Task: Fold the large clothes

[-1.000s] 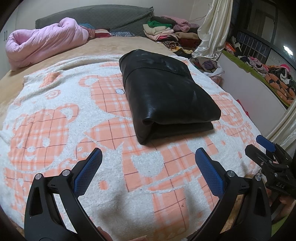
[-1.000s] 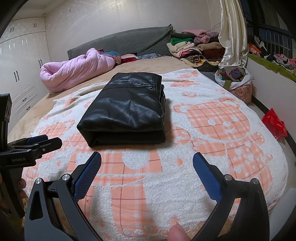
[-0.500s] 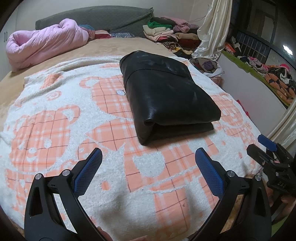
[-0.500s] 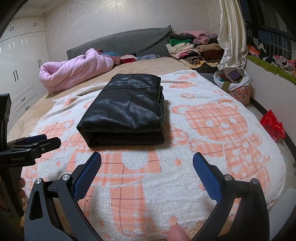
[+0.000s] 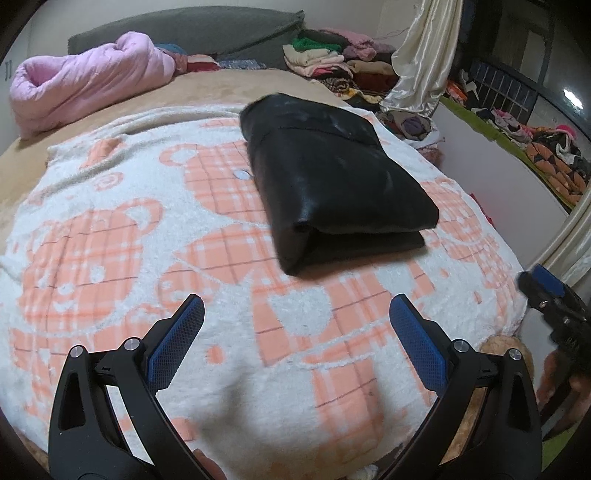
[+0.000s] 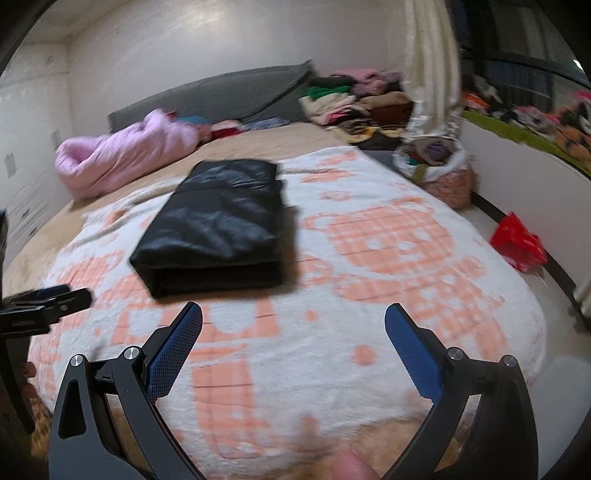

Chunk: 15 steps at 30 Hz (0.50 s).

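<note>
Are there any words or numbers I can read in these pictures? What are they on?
Nothing readable.
Left gripper: small pale lettering on its side in the right wrist view, too blurred to read.
Black garment: no label showing.
Blanket: bear and plaid pattern only, no words.
Red bag: no print visible.

Before me spreads a bed (image 5: pixel 92 92) under a white-and-orange bear-patterned blanket (image 5: pixel 110 240), a rolled pink quilt (image 5: pixel 85 81) by its grey headboard (image 5: pixel 192 33), stacked clothes (image 5: pixel 332 62) and a cream curtain (image 5: pixel 417 66) beyond, white wardrobes (image 6: pixel 26 177) on my left.
</note>
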Each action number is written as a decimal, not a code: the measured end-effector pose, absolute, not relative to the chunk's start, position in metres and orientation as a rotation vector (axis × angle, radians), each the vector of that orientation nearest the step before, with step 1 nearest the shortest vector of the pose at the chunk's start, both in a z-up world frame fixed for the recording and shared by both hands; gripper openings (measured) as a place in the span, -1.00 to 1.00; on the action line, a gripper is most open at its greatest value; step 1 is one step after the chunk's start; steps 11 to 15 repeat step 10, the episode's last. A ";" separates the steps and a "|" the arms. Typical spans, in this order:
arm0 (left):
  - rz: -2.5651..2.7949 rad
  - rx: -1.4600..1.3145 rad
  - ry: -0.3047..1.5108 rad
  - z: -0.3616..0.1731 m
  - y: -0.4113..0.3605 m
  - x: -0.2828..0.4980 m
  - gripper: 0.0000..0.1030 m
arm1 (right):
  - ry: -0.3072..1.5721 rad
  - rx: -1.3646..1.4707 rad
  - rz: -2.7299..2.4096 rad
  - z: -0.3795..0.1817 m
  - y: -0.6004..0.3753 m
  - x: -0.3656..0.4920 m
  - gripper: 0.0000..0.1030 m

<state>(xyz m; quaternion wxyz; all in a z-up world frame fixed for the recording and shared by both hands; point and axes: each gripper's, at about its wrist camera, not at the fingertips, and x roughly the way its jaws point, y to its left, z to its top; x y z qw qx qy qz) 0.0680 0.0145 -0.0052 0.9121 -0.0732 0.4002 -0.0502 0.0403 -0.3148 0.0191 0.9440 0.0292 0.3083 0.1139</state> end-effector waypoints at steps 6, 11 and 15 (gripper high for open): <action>0.050 -0.253 0.854 -0.008 0.102 0.081 0.83 | 0.649 0.181 -0.123 0.001 -0.443 0.037 0.91; 0.268 -0.278 0.855 -0.010 0.202 0.083 0.83 | 0.730 0.217 -0.499 -0.033 -0.568 0.028 0.91; 0.268 -0.278 0.855 -0.010 0.202 0.083 0.83 | 0.730 0.217 -0.499 -0.033 -0.568 0.028 0.91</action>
